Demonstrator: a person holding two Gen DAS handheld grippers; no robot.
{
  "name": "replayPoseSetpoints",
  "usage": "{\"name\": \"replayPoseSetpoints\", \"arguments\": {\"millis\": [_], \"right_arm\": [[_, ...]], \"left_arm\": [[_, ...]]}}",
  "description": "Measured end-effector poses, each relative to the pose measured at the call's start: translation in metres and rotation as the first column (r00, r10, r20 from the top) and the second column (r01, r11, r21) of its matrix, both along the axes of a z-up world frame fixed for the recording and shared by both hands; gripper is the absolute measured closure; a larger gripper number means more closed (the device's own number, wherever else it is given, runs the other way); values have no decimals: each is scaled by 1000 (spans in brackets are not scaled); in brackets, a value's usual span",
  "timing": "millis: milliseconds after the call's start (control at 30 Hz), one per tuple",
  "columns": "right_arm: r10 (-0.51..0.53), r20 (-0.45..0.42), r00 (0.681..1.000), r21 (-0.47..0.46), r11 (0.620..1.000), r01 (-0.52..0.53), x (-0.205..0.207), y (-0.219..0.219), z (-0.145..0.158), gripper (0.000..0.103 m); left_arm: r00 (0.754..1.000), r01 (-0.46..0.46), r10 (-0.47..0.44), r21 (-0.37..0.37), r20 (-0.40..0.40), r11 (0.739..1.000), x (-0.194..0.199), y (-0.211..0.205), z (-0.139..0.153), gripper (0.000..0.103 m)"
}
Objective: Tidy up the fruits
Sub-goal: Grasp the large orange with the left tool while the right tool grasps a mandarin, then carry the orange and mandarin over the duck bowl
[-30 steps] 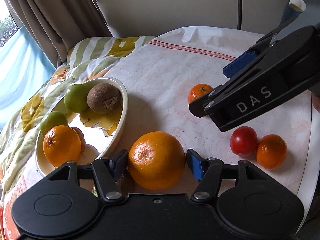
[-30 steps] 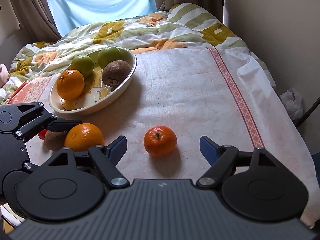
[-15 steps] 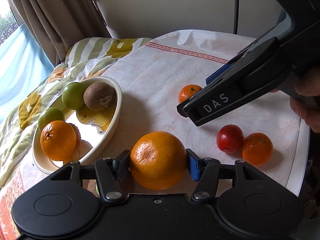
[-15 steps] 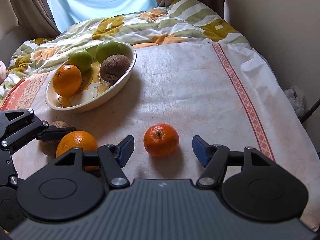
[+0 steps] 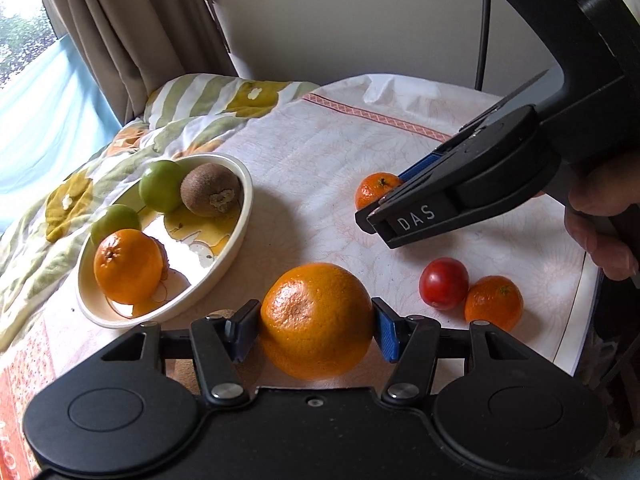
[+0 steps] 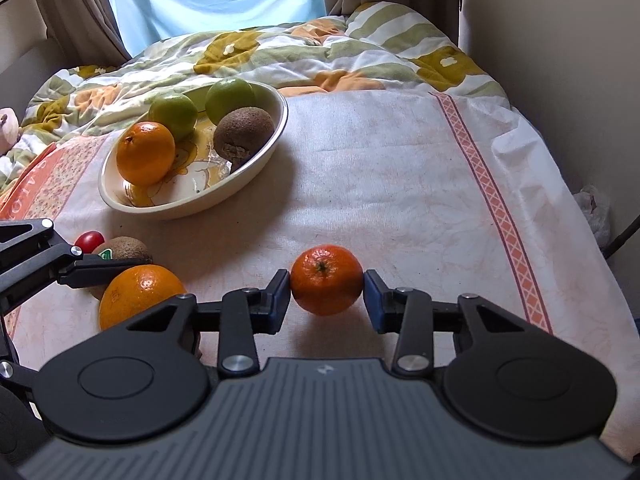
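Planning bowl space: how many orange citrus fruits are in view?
4: an orange in the bowl, a large orange in the left gripper's jaws, a mandarin in the right gripper's jaws, a second mandarin beside the red fruit. More may be hidden.

Pale tablecloth [image 6: 380, 184], floral quilt [image 6: 280, 52], brown curtains [image 5: 132, 36], black cable [image 5: 483, 32]

right gripper [image 6: 326, 296] closed on a small round orange mandarin [image 6: 326, 279]

its blue pads touched the fruit's two sides above the pale patterned tablecloth [image 6: 400, 184]. to the left, the left gripper's black finger [image 6: 96, 270] lay across a large orange [image 6: 138, 294], beside a brown kiwi [image 6: 128, 249]. an oval cream bowl [image 6: 256, 170] held more fruit behind.
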State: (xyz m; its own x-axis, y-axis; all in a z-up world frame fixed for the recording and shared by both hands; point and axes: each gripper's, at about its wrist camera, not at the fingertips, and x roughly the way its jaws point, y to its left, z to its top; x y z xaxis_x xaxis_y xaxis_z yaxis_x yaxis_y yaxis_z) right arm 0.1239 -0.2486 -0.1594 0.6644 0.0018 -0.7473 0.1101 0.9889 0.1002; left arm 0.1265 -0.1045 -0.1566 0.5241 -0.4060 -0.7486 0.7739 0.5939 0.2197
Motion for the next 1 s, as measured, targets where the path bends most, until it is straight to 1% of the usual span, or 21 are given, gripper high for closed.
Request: {"name": "replayPoseSetpoints", "arguments": {"millis": [200, 400, 533, 667, 800, 1000], "right_arm": [[25, 32, 999, -3, 1000, -25, -8, 7, 34, 49], [70, 63, 996, -2, 998, -70, -9, 16, 68, 49], [95, 76, 993, 22, 995, -97, -4, 17, 87, 49], [121, 89, 989, 42, 991, -125, 7, 16, 101, 49], [155, 96, 983, 47, 986, -160, 26, 14, 109, 49], [197, 98, 976, 51, 978, -203, 66, 3, 111, 49]], "left_arm": [[998, -61, 62, -51, 18, 997, -8, 11, 28, 40], [990, -134, 137, -96, 24, 986, -10, 25, 60, 40], [983, -176, 180, -103, 34, 979, -3, 31, 79, 40], [973, -221, 227, -114, 41, 969, 9, 33, 93, 40], [962, -262, 269, -119, 50, 958, 26, 28, 100, 40], [950, -304, 310, -114, 40, 946, 62, 14, 98, 40]]}}
